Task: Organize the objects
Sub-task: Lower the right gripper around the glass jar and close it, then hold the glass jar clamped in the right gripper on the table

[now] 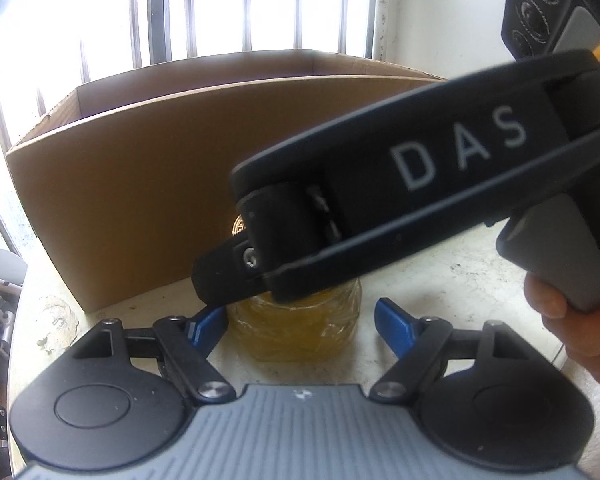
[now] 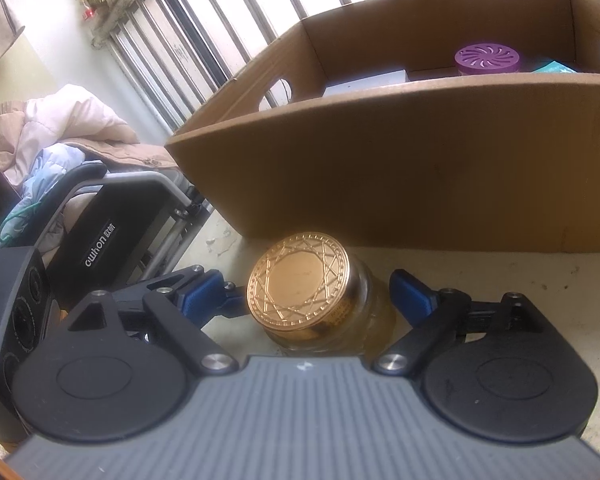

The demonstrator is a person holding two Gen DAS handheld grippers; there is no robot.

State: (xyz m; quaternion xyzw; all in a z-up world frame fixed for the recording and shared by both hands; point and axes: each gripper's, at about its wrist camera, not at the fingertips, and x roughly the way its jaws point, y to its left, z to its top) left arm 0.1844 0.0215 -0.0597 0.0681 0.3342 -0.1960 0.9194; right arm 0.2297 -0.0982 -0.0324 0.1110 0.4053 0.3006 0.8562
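The jar (image 2: 324, 300), glass with a gold embossed lid (image 2: 298, 280), stood upright on the pale tabletop (image 2: 520, 280), just in front of the near wall of the cardboard box (image 2: 380, 184). It sat between the fingers of both tools at once. In the right wrist view the right gripper (image 2: 314, 296) bracketed the lid level: the left blue pad (image 2: 202, 294) lay very near the lid's edge, while the right blue pad (image 2: 410, 292) stood clear of the glass, so that hand read as released, jaws wide, nothing pinched. In the left wrist view the left gripper (image 1: 296, 322) straddled the jar's lower body (image 1: 296, 332); its left pad (image 1: 206, 326) looked to touch the glass, its right pad (image 1: 394, 320) stood apart with bare table in the gap, so it too was not clamped. The right tool's black body (image 1: 400, 184) crossed above the jar from the right, hiding most of the lid there. The jar's axis was vertical; the box lay directly behind it. Judged: either hand was equally near, and the lift into the box, where a purple-lidded container (image 2: 487, 59) already sat, would go up and over that near wall.
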